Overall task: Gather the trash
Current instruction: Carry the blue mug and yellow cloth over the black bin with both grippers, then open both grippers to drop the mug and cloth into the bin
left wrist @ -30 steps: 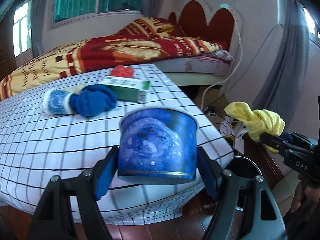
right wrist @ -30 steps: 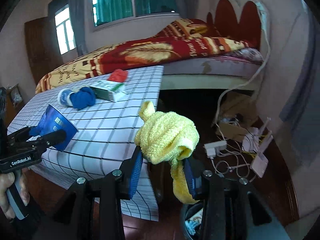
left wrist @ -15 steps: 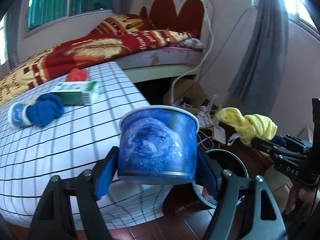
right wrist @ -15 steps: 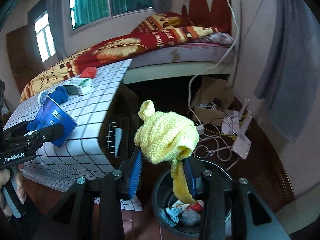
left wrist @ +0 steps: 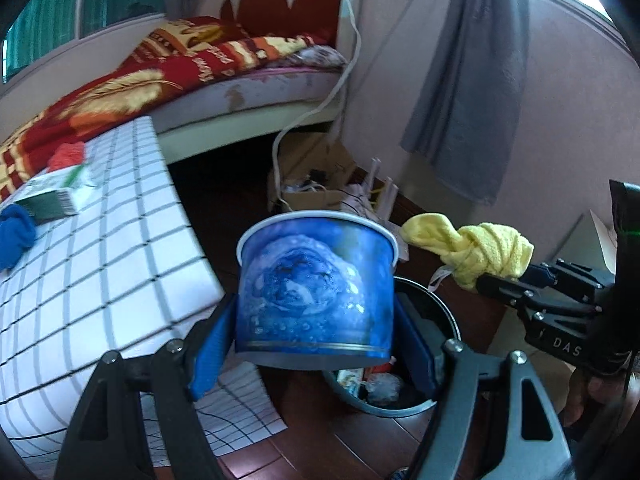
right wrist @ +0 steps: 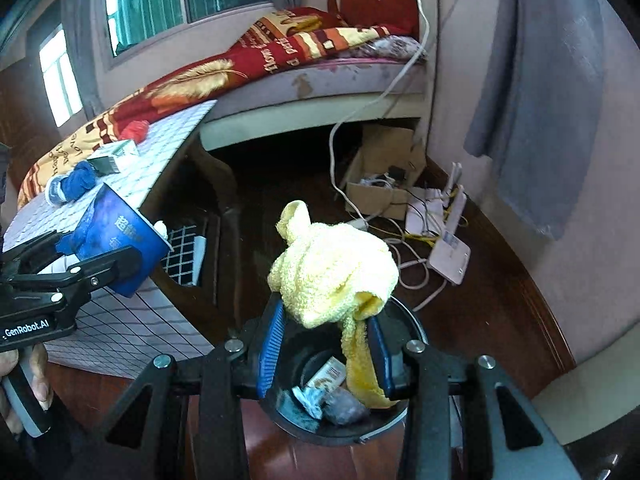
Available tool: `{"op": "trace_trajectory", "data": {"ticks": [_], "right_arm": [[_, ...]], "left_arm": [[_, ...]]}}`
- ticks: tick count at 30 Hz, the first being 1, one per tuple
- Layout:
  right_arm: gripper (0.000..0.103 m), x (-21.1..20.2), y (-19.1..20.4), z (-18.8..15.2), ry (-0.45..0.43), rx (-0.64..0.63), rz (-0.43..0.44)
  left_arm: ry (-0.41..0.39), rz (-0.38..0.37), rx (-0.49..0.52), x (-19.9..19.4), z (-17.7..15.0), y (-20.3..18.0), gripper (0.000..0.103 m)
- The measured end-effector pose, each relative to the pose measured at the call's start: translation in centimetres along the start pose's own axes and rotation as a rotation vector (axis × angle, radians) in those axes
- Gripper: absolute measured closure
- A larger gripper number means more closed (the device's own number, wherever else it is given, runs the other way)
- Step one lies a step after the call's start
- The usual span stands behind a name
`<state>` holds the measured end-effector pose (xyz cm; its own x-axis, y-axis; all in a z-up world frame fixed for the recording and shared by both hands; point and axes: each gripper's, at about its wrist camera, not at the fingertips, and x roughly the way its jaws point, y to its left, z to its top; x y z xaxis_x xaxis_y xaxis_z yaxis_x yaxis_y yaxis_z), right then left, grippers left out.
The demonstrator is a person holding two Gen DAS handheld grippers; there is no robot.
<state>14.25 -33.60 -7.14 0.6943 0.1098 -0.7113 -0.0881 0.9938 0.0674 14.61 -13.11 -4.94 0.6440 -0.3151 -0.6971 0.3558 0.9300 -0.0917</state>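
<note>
Left wrist view: the left gripper (left wrist: 316,344) occupies the lower centre of the frame, its two blue pads (left wrist: 210,350) clamped on the side walls of a blue paper cup (left wrist: 316,284). The cup sits upright between the pads, its white rim toward the top of the frame and its base level with the pads' near ends. Directly behind and below the cup, at lower centre right, lies the round dark trash bin (left wrist: 430,400), already holding scraps. At the right edge the right gripper (left wrist: 480,280) enters, closed on a knotted yellow cloth (left wrist: 480,248) that protrudes leftward above the bin's far rim.

Right wrist view: the right gripper (right wrist: 326,344) fills the lower centre, its blue pads (right wrist: 272,344) pressed on the yellow cloth (right wrist: 336,272). The bulk of the cloth bulges above the fingertips; one tail hangs down along the inner face of the right-hand pad. The trash bin (right wrist: 288,416) lies straight beneath the fingers, with a small carton and crumpled pieces visible inside. At left centre the left gripper (right wrist: 120,256) holds the blue cup (right wrist: 128,240), tilted, in front of a table with a checked cloth (right wrist: 132,328).

On the table, toward the upper left, rest a blue rolled cloth (right wrist: 78,180), a green-and-white box (right wrist: 114,156) and a red item (right wrist: 136,130). A bed (right wrist: 280,56) stands behind.
</note>
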Motion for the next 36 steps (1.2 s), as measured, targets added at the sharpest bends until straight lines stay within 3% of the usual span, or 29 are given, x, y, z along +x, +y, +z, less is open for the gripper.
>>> {"op": "trace_trajectory", "data": {"ticks": [11, 26, 27, 28, 29, 30, 31, 36], "right_arm": [[0.061, 2.3, -3.9, -4.3, 0.104, 0.022, -0.016], [0.061, 8.5, -3.6, -7.3, 0.255, -0.047, 0.027], [0.057, 9.1, -3.4, -7.5, 0.27, -0.068, 0.03], [0.045, 9.7, -3.2, -7.8, 0.282, -0.092, 0.019], [0.032, 10.3, -3.2, -8.1, 0.292, -0.116, -0.027], [0.008, 11.0, -3.2, -8.6, 0.307, -0.136, -0.089], [0.005, 11.4, -3.4, -9.0, 0.321, -0.149, -0.107], [0.001, 12.2, -5.3, -9.9, 0.384, -0.126, -0.181]], "left_arm": [[0.126, -0.075, -0.017, 5.8, -2.0, -3.2, 0.027], [0.294, -0.132, -0.048, 12.3, -4.1, -4.2, 0.026], [0.31, -0.136, -0.054, 12.9, -4.3, -4.2, 0.025], [0.314, -0.121, -0.055, 13.4, -4.6, -4.3, 0.024], [0.328, -0.09, -0.052, 13.9, -4.9, -4.3, 0.015], [0.334, -0.075, -0.051, 14.3, -5.2, -4.2, 0.01], [0.333, -0.075, -0.052, 14.4, -5.5, -4.1, 0.003], [0.338, -0.015, -0.042, 14.3, -6.6, -3.4, 0.002]]}}
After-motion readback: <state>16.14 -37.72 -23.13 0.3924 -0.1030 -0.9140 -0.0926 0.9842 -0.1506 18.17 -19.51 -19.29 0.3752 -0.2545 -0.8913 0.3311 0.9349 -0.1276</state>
